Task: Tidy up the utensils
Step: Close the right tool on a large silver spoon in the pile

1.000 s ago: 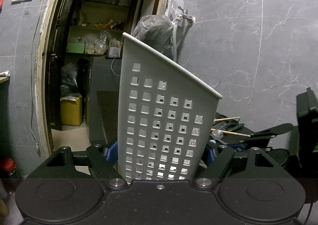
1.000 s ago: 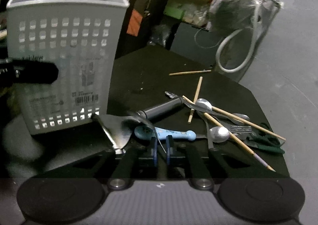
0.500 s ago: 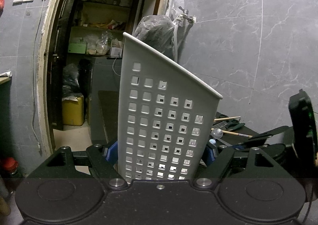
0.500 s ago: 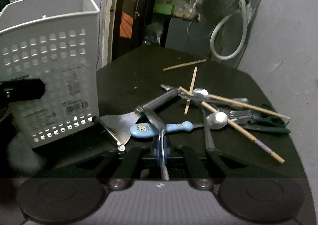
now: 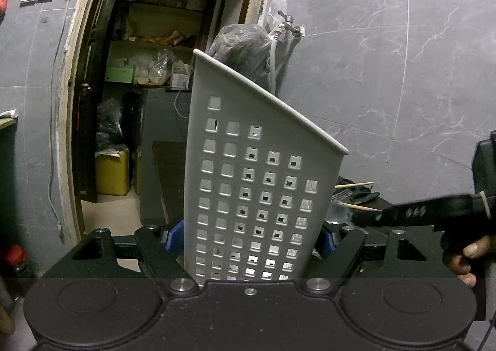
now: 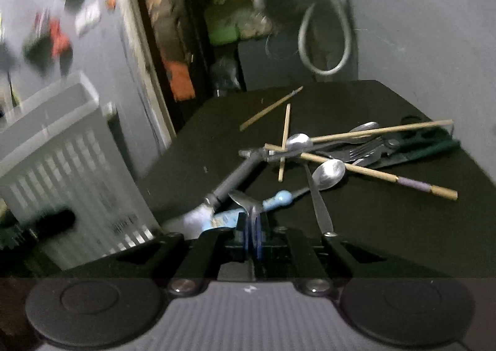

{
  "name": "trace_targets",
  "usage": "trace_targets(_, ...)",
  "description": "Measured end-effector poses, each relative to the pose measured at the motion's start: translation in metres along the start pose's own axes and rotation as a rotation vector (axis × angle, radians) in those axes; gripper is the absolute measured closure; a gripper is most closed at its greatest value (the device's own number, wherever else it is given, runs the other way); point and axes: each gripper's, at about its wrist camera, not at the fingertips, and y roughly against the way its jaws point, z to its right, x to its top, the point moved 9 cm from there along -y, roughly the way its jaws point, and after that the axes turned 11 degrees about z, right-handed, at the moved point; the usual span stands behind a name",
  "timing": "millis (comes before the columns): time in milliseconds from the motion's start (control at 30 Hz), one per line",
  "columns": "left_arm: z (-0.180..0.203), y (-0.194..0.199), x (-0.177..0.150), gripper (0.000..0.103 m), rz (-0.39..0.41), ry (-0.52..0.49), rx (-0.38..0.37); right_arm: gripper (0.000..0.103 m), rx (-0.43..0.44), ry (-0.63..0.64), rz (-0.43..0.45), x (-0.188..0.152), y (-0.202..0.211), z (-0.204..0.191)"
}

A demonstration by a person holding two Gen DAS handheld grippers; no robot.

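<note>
Utensils [image 6: 322, 158] lie in a loose heap on the dark table [image 6: 387, 227], at its right and far part: several metal spoons, a fork, wooden chopsticks that cross each other, a knife with a long blade, a tool with a grey handle, a light blue spoon and something dark green at the far right edge. Two more chopsticks rest apart from the heap, farther on the table. At the left side stands the white perforated basket [image 5: 257, 189], upright with its open top up. The left gripper [image 5: 249, 236] holds this basket by its lower part: the blue pads press on both side walls, so the jaws are closed around it at a wide opening. The right gripper [image 6: 252, 227] is closed nearly fully, and between its blue pads it pinches the thin handle of a metal spoon [image 6: 245, 200], whose bowl points up and a little to the left, just above the light blue spoon. The right wrist view is blurred, mostly on the left side, so the basket there shows no detail. In the left wrist view, a hand [image 5: 465, 255] on the right gripper's grip shows at the right edge.
</note>
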Motion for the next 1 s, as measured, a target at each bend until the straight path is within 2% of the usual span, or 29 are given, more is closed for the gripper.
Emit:
trace_targets(33, 0.001, 0.0, 0.0, 0.023, 0.0, 0.001, 0.0, 0.101, 0.014, -0.052, 0.035, 0.003, 0.006, 0.003)
trace_targets(133, 0.002, 0.0, 0.0, 0.023, -0.004, 0.001, -0.003, 0.102, 0.042, -0.17, 0.101, 0.006, 0.014, 0.009)
trace_targets(333, 0.005, -0.001, 0.002, 0.023, -0.008, 0.0, -0.002, 0.101, -0.008, -0.195, 0.024, -0.012, 0.0, 0.019)
trace_targets(467, 0.006, -0.001, 0.001, 0.023, -0.007, -0.004, 0.0, 0.1, -0.022, -0.123, -0.018, -0.015, -0.009, 0.015)
trace_targets(833, 0.006, -0.001, 0.001, 0.023, -0.007, -0.003, -0.001, 0.096, -0.019, 0.188, -0.11, -0.022, -0.015, -0.018)
trace_targets(1000, 0.007, -0.002, 0.001, 0.023, -0.007, -0.002, -0.002, 0.089, -0.005, 0.228, -0.137, -0.02, -0.02, -0.023)
